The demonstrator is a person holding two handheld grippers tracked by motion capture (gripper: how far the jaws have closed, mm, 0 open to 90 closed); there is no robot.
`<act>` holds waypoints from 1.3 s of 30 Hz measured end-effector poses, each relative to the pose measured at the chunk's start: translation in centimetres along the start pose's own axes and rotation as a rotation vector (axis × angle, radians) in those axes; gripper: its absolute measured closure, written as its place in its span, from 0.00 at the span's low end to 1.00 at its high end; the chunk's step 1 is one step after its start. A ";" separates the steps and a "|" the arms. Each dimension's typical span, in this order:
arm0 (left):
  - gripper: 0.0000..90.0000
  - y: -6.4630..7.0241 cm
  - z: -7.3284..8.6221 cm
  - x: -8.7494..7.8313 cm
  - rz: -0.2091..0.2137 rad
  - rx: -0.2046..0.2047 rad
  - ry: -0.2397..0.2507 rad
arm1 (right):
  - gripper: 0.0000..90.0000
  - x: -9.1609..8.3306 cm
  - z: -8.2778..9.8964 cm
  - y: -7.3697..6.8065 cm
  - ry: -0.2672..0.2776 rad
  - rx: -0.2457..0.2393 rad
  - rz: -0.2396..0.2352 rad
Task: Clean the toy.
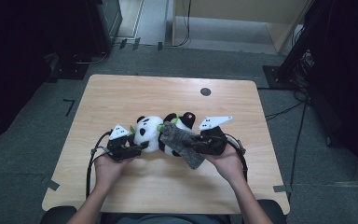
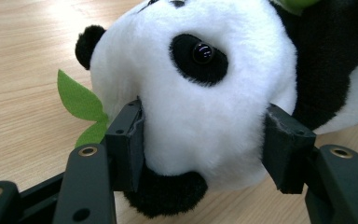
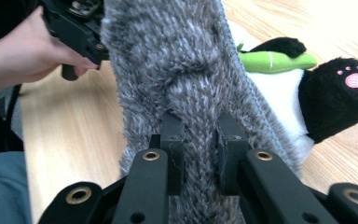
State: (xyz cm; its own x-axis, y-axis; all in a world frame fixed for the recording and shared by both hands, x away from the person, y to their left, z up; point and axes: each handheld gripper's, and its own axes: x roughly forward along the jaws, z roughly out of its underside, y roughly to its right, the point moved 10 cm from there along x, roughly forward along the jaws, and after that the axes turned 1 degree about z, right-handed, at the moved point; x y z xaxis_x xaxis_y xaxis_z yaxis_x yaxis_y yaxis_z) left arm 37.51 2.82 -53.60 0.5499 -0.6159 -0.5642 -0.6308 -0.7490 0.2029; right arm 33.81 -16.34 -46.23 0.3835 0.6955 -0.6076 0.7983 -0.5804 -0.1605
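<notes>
So the left gripper (image 2: pixel 200 140) has its jaws clamped on both sides of the plush panda (image 1: pixel 161 133)'s white head, squeezing the fur in. The right gripper (image 3: pixel 199 140) is pinching a fuzzy grey sock (image 1: pixel 181 142), jaws nearly together with a fold of knit between them.

In the high view the panda lies on its side around the middle of the wooden table (image 1: pixel 121 93), long axis running 9 to 3, head toward 9, pink-padded paw (image 1: pixel 189 115) up toward 1. The sock drapes across its body, running from about 11 down to 5. Green felt leaves (image 2: pixel 81 107) stick out at the panda's head around 9.

Other stuff: a dark round grommet (image 1: pixel 205 91) in the tabletop out at 12, well apart from everything. The sock covers the panda's midsection.
</notes>
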 end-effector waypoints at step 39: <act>0.42 0.2 -0.1 0.0 0.015 -0.010 0.006 | 0.86 -1.9 -1.3 -0.5 0.039 0.018 0.024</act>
State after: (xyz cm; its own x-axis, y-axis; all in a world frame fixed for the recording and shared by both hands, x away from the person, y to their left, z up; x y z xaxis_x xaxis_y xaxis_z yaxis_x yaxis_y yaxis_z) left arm 37.42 2.68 -53.47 0.5437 -0.6285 -0.5562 -0.6334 -0.7421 0.2193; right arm 33.25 -16.79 -43.99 0.4204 0.6970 -0.5809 0.7804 -0.6043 -0.1604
